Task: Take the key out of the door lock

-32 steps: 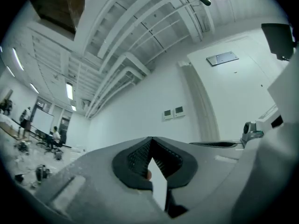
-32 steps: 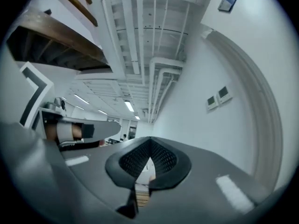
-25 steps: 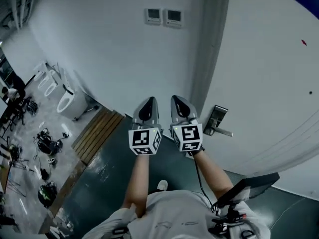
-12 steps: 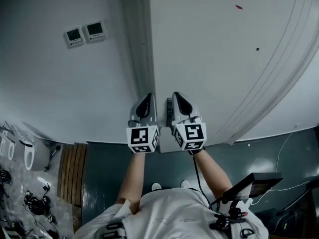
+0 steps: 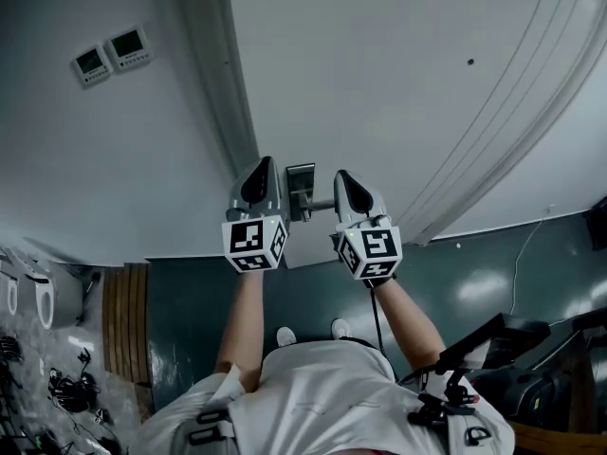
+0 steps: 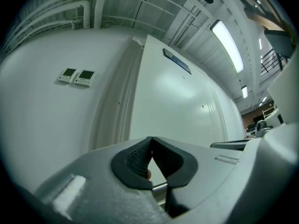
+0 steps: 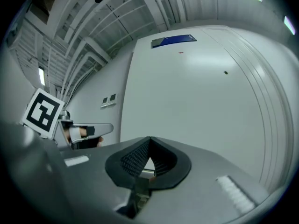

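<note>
Shift: now faces door [image 5: 398,93] head-on; has lock plate [image 5: 301,186] and lever handle [image 5: 321,204] between left gripper [image 5: 257,180] and right gripper [image 5: 352,191], near both, not off to right as a second ago | Tongs: keeps both pressed together, pinching nothing | Key: cannot make out in any view; likely in lock plate | Task: lined up, no grab yet; needs one pair spread first.

White wall [image 5: 114,169], dark glossy floor [image 5: 493,282] — a strip light [image 6: 227,38] overhead.
The wall carries two small control panels [image 5: 112,55] left of a moulded frame [image 5: 213,83] and a plain white door [image 5: 379,83] with a blue sign [image 7: 174,40] near its top. At the floor's left lie a slatted wooden strip [image 5: 123,316] and white ceramic fixtures [image 5: 43,297] — the ceiling [image 6: 121,3] is ribbed.
</note>
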